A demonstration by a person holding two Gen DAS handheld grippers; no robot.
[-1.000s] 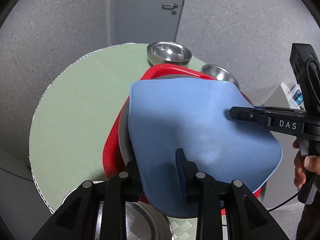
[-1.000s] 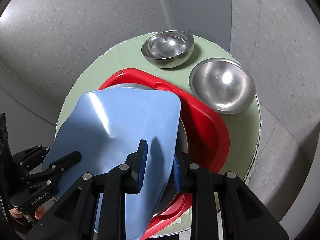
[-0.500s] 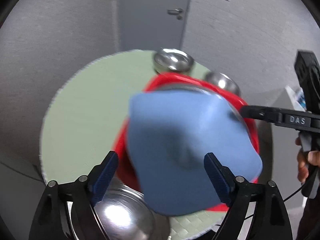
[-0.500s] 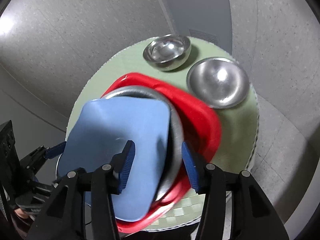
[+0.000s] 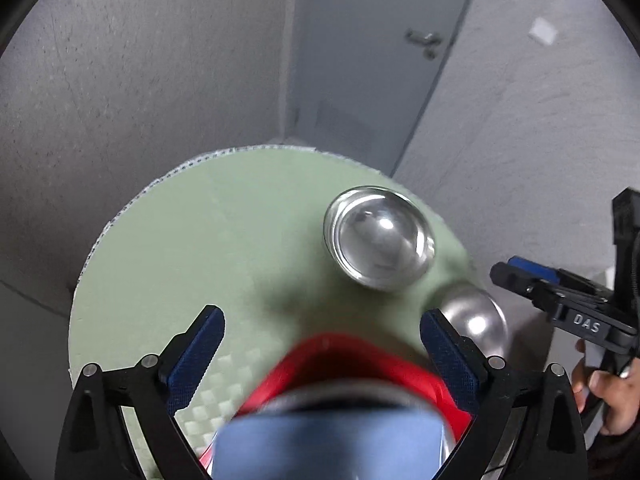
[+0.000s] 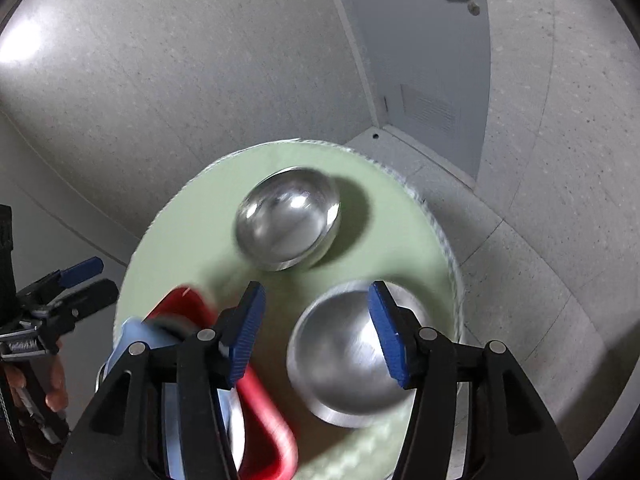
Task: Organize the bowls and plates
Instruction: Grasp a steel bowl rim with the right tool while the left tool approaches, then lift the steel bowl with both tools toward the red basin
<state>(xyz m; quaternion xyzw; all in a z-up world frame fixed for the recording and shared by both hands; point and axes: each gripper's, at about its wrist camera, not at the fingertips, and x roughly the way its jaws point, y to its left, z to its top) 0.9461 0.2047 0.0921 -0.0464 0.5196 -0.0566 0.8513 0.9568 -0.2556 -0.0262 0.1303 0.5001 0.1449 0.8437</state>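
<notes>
A round green desk (image 5: 168, 264) is seen against a grey wall, with a grey door (image 5: 372, 40) behind it. On the near side of the desk a red plate (image 5: 360, 364) is stacked under a grey plate (image 5: 344, 396), and a blue plate (image 5: 328, 444) is laid on top of both; the stack is blurred in both views. Two steel bowls are set on the far side of the desk, apart from each other. The far bowl (image 5: 380, 248) is placed near the desk's back edge. The near bowl (image 6: 352, 356) is placed by the right edge, just beside the red plate.

The left gripper (image 5: 320, 360) is held above the far rim of the stack; its fingers (image 5: 196, 356) are spread wide and nothing is grasped. The right gripper (image 6: 316, 332) is held over the near bowl; its fingers (image 6: 386, 340) are also released, with the bowl's left part seen between them. Whether the bowl is touched cannot be told.
</notes>
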